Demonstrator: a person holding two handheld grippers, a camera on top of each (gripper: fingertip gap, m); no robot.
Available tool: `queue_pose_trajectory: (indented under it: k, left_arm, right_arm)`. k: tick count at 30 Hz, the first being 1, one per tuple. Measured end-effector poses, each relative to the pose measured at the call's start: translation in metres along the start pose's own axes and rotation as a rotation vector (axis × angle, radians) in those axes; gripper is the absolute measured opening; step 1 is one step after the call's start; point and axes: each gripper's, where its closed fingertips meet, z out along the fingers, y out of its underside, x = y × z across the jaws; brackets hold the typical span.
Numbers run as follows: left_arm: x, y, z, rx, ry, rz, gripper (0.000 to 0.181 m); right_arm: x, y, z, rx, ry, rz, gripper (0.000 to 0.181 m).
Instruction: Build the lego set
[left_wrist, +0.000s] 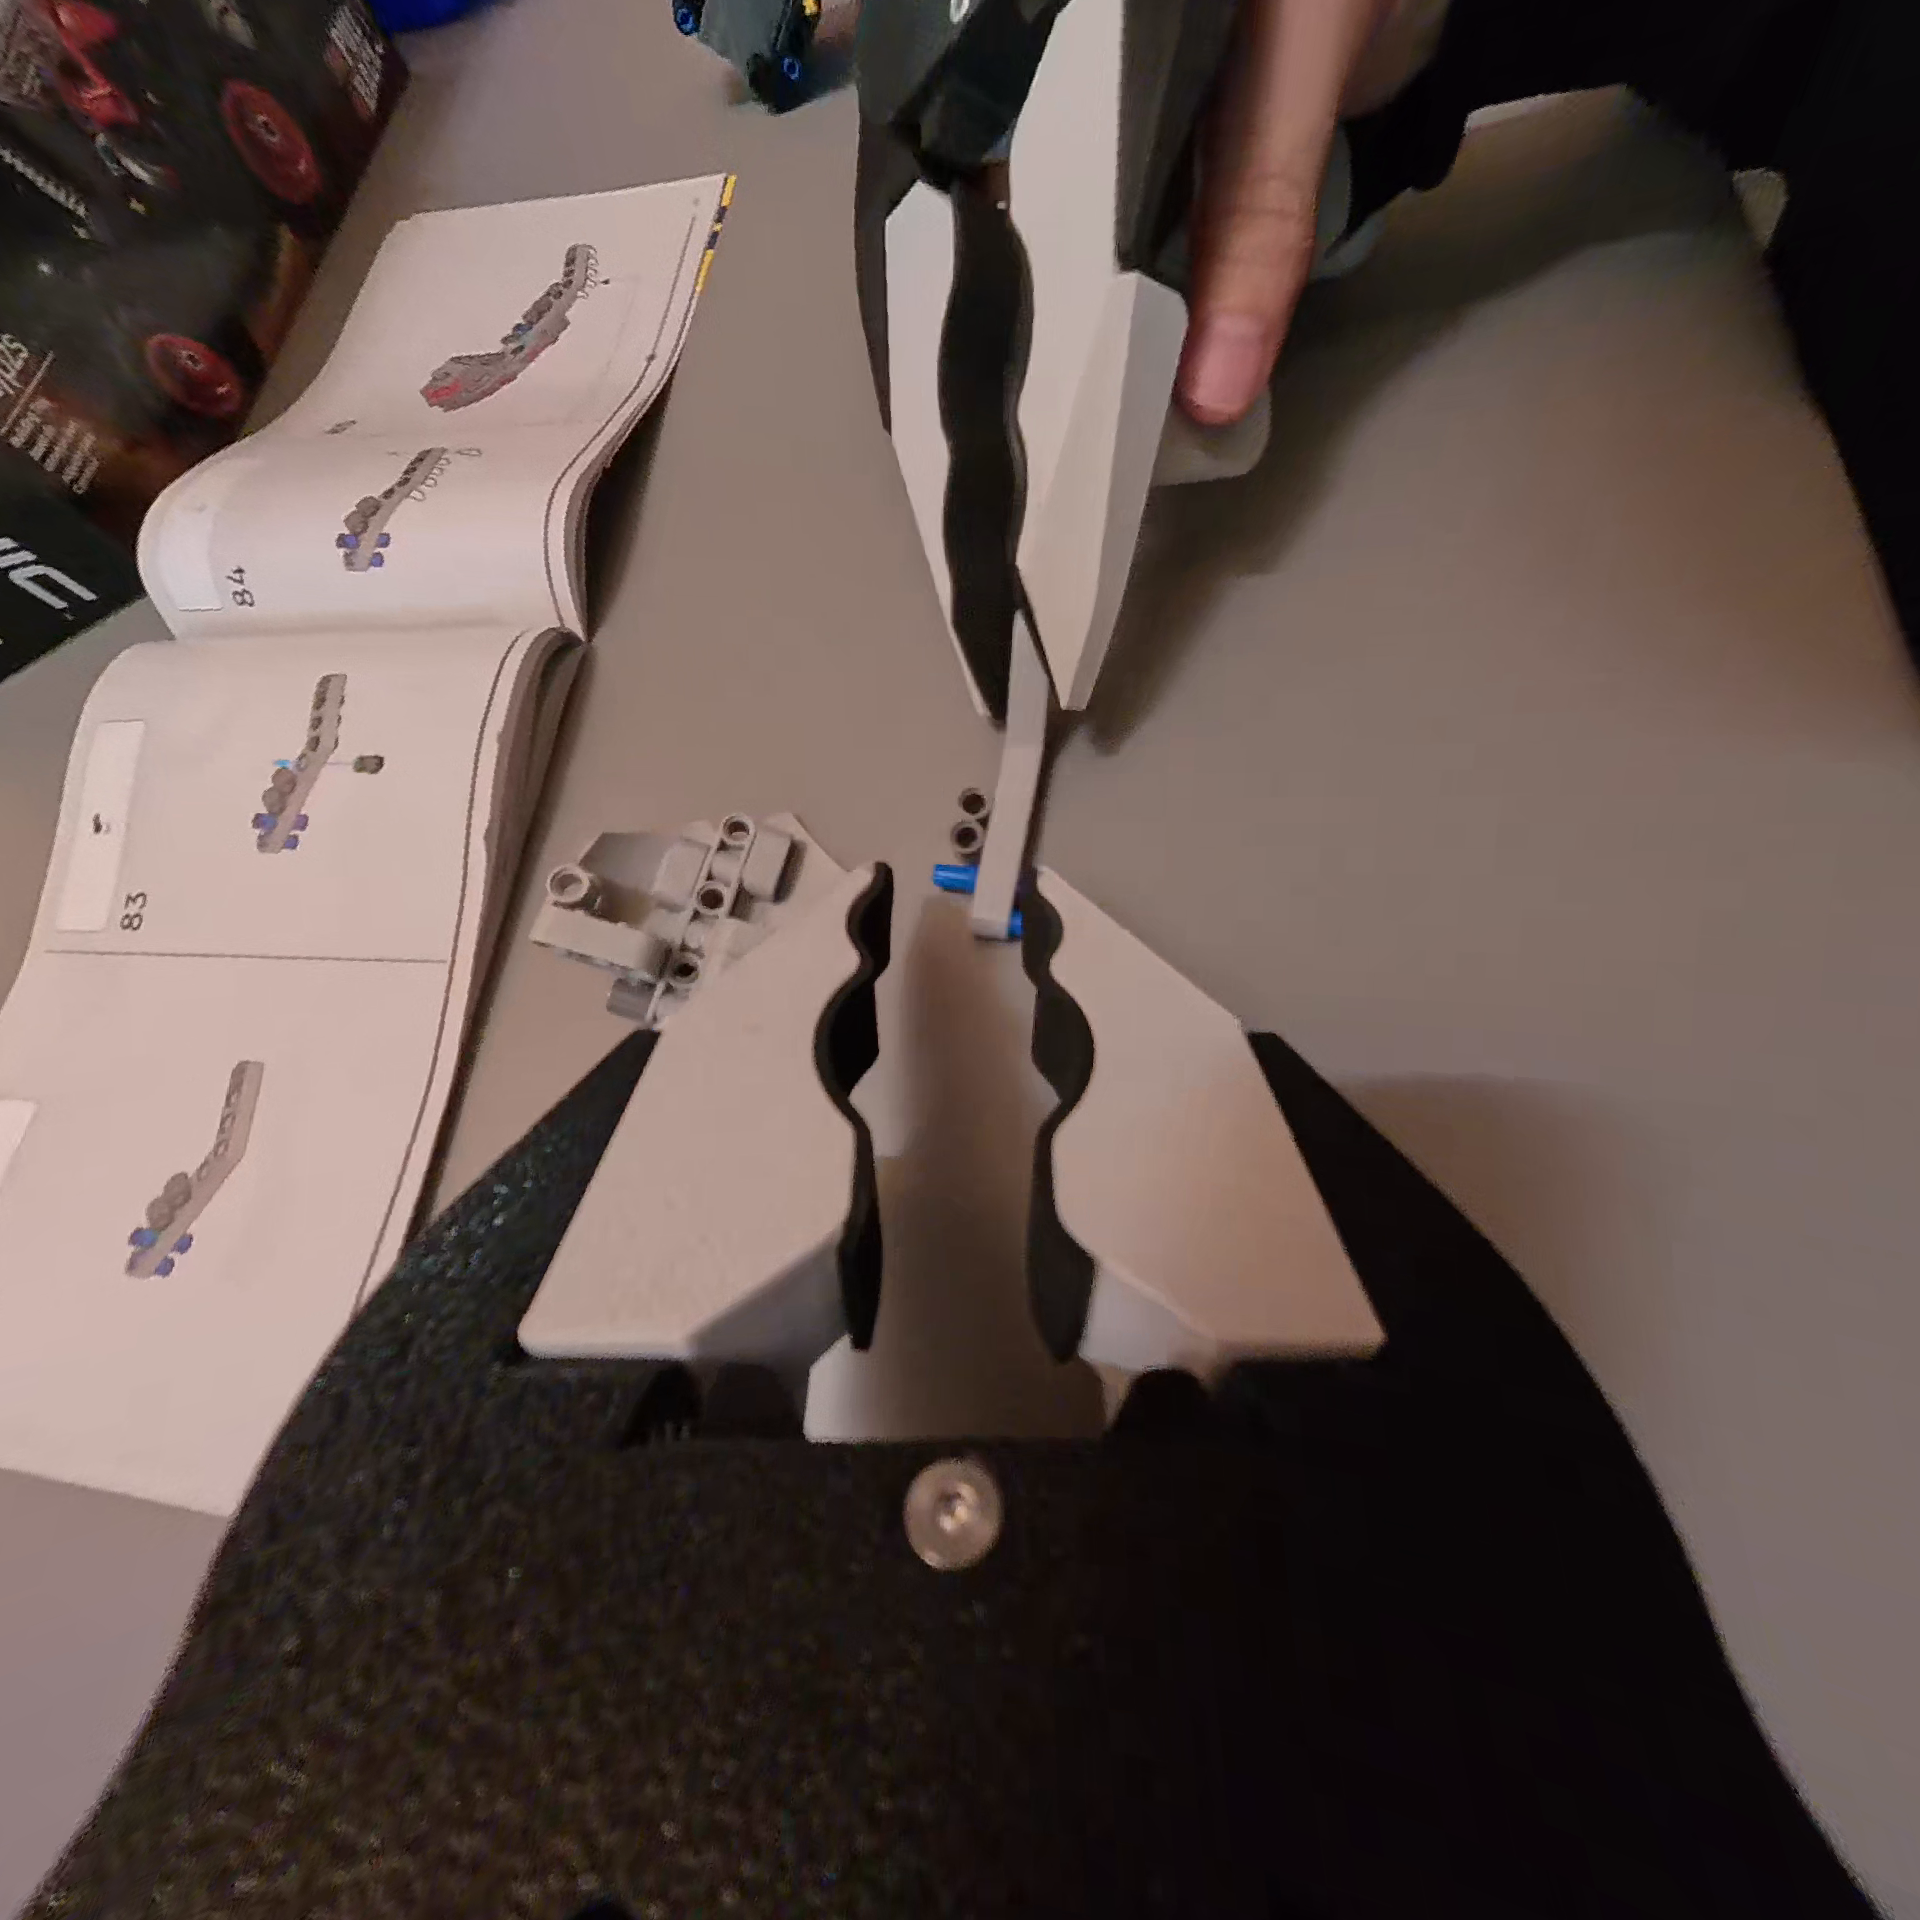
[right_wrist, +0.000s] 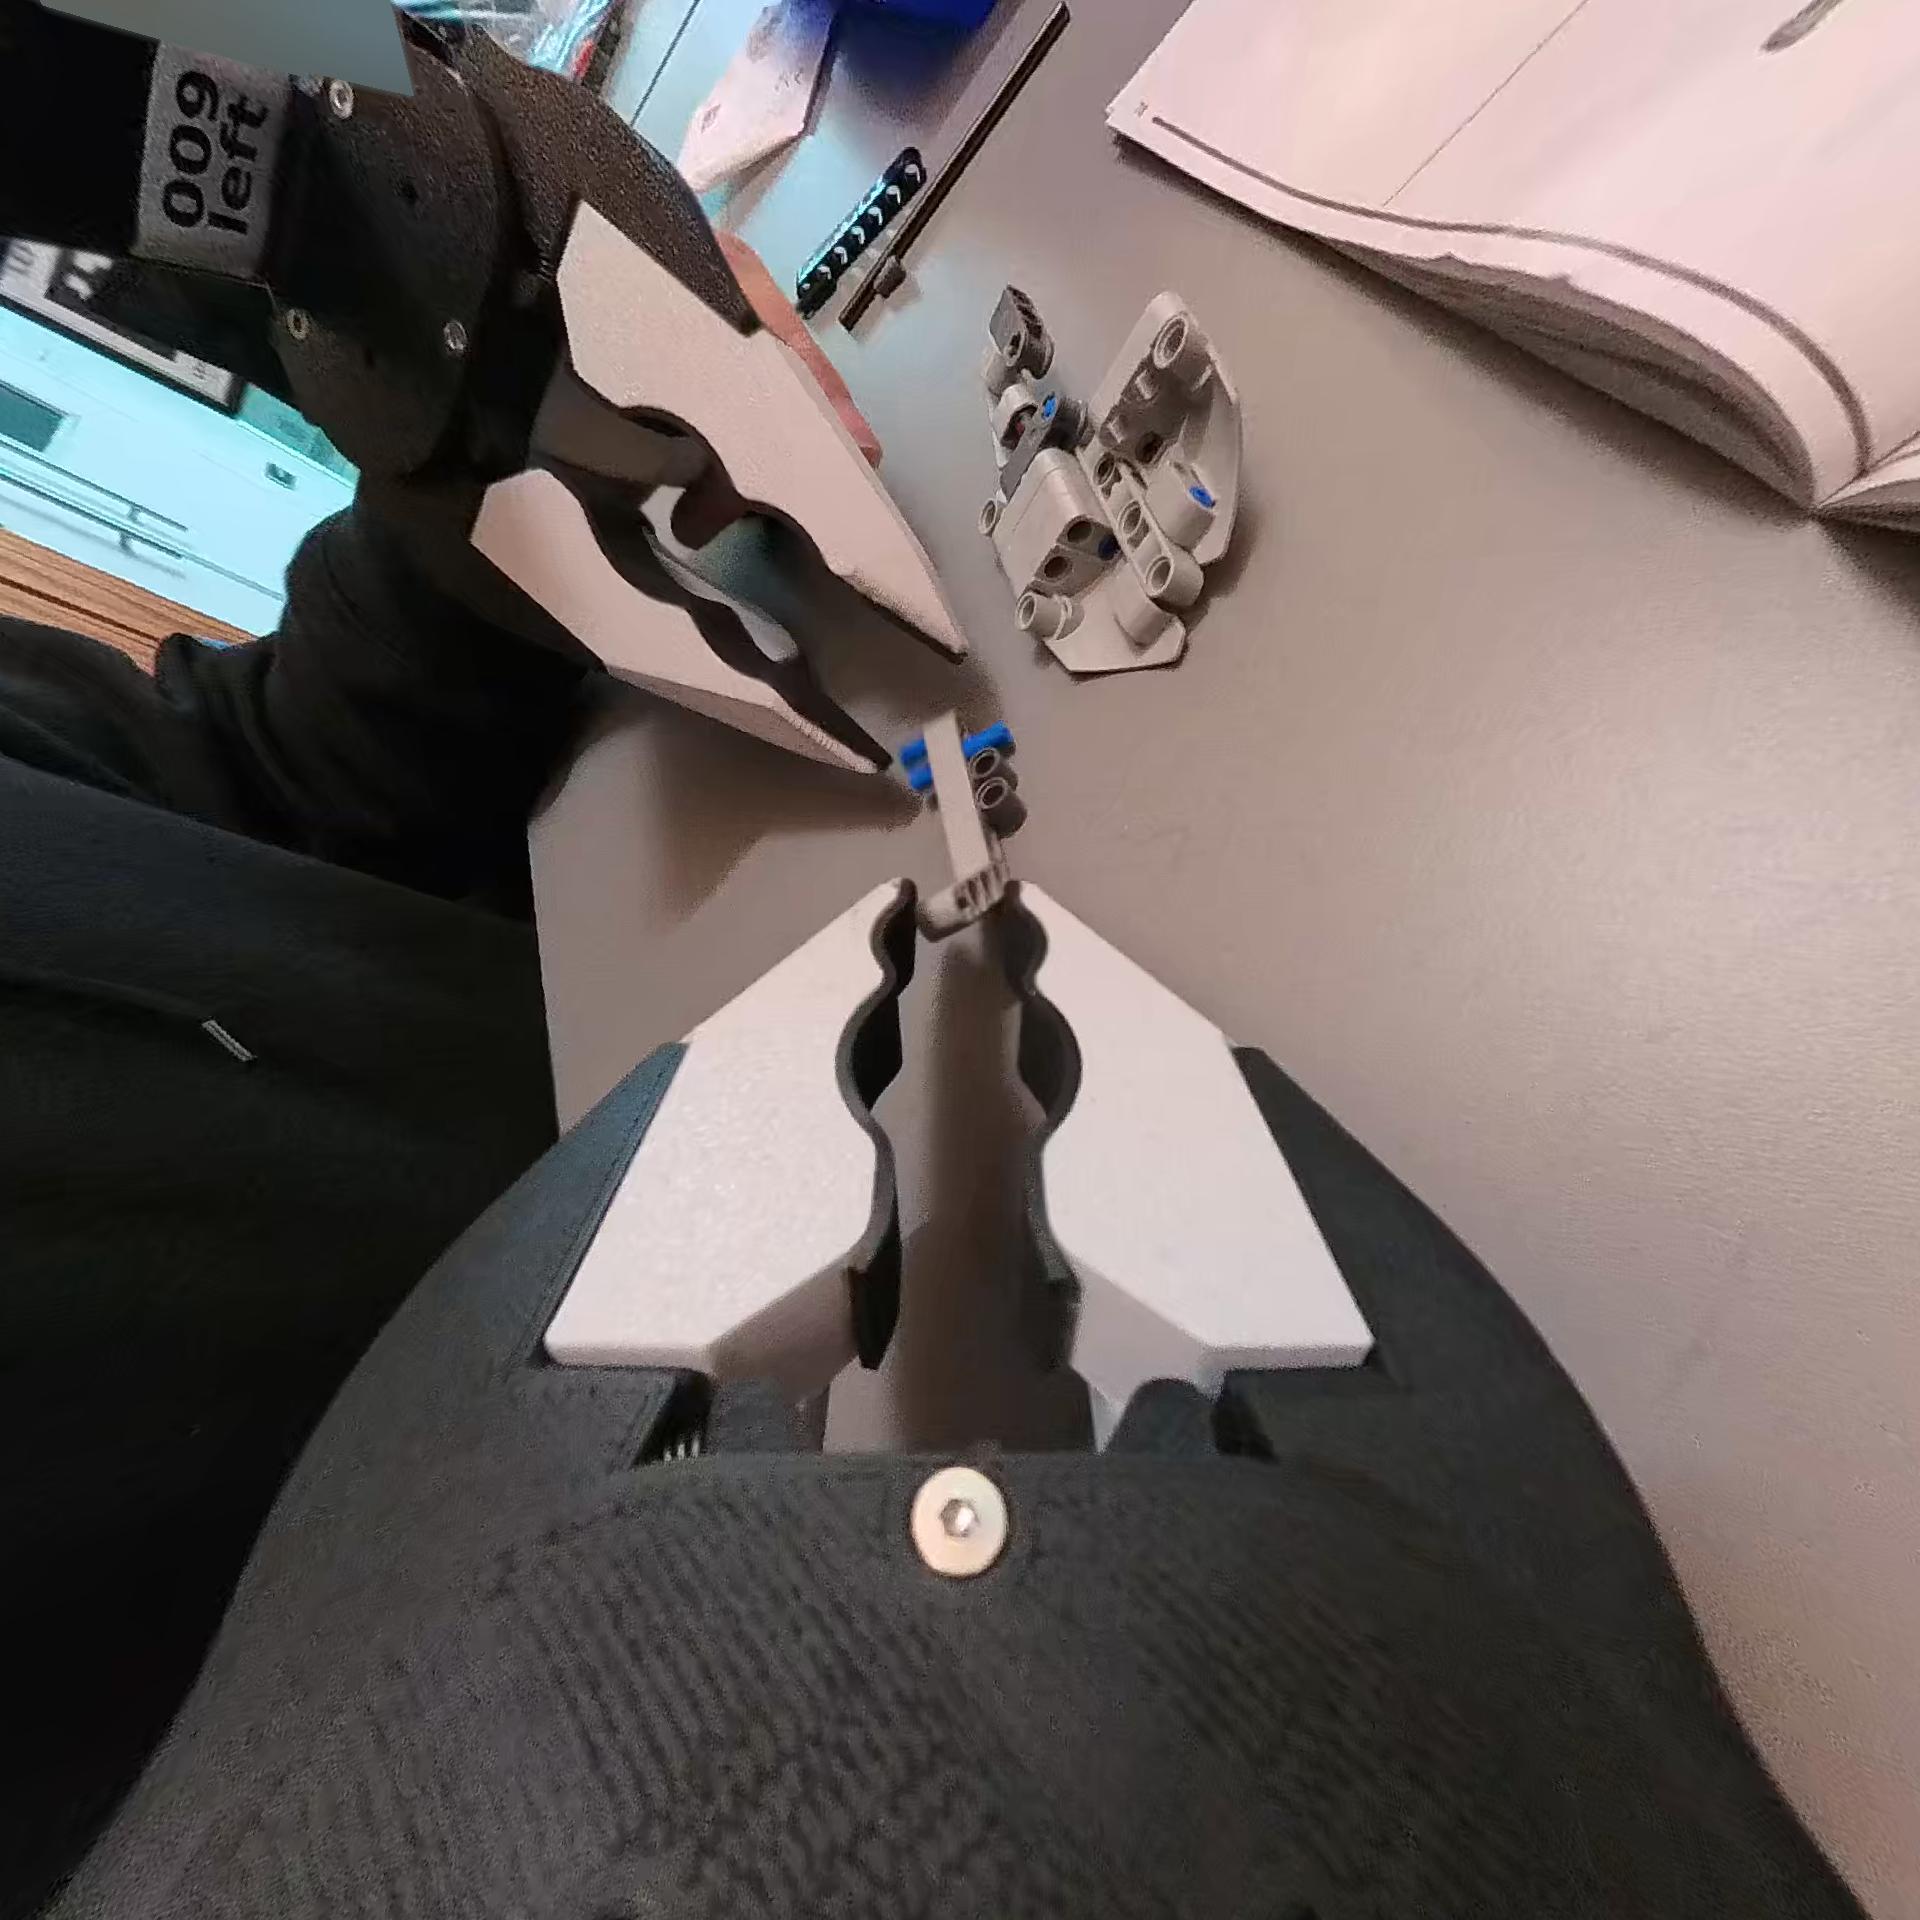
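Your right gripper (right_wrist: 961, 902) pinches the far end of the slim grey lego beam (right_wrist: 961, 805) with blue pins; your left gripper (left_wrist: 956, 904), jaws spread, brackets its pinned end. Close off-centre and the beam may twist free.

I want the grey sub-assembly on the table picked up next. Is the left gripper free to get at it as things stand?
Probably yes. The left gripper is open, and the grey sub-assembly lies uncovered just beside its left finger. The beam the right gripper holds is on the other side.
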Motion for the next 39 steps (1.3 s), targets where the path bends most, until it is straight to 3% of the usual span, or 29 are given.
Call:
queue_pose_trajectory:
  k: [7, 11, 14, 16, 20, 23, 30, 33, 36, 39]
  left_arm:
    - [0.006, 0.005, 0.003, -0.048, 0.028, 0.062, 0.018]
    - [0.006, 0.002, -0.006, -0.036, 0.014, 0.114, 0.016]
    - [0.009, 0.005, -0.008, -0.050, 0.011, 0.178, 0.017]
    - [0.013, 0.011, -0.007, -0.073, 0.017, 0.209, 0.017]
    - [0.015, 0.013, -0.004, -0.065, 0.002, 0.231, 0.016]
    - [0.013, 0.011, -0.002, -0.054, -0.025, 0.266, 0.018]
    - [-0.003, 0.004, 0.005, -0.044, -0.118, 0.392, 0.024]
    - [-0.010, 0.004, 0.004, -0.087, -0.120, 0.430, 0.025]
    - [-0.010, 0.002, 0.001, -0.077, -0.106, 0.413, 0.025]
    - [-0.007, 0.000, 0.002, -0.057, -0.092, 0.398, 0.025]
  right_arm:
    - [0.009, -0.003, -0.009, -0.021, 0.116, -0.201, 0.030]
    - [0.002, 0.007, -0.007, -0.108, 0.147, -0.445, 0.017]
    - [0.003, -0.002, -0.007, -0.068, 0.198, -0.550, 0.007]
    - [-0.001, -0.007, -0.006, -0.036, 0.168, -0.515, 0.024]
    - [0.001, -0.008, -0.008, -0.035, 0.166, -0.508, 0.000]
    - [-0.003, -0.004, -0.005, -0.062, 0.120, -0.478, 0.000]
    - [0.005, -0.001, -0.003, -0.024, -0.065, 0.002, 0.000]
    - [0.005, -0.011, -0.009, 0.024, -0.053, -0.048, 0.000]
    - [-0.011, -0.020, -0.020, 0.057, 0.003, -0.204, 0.024]
    - [-0.014, -0.010, -0.017, -0.022, 0.093, -0.295, 0.033]
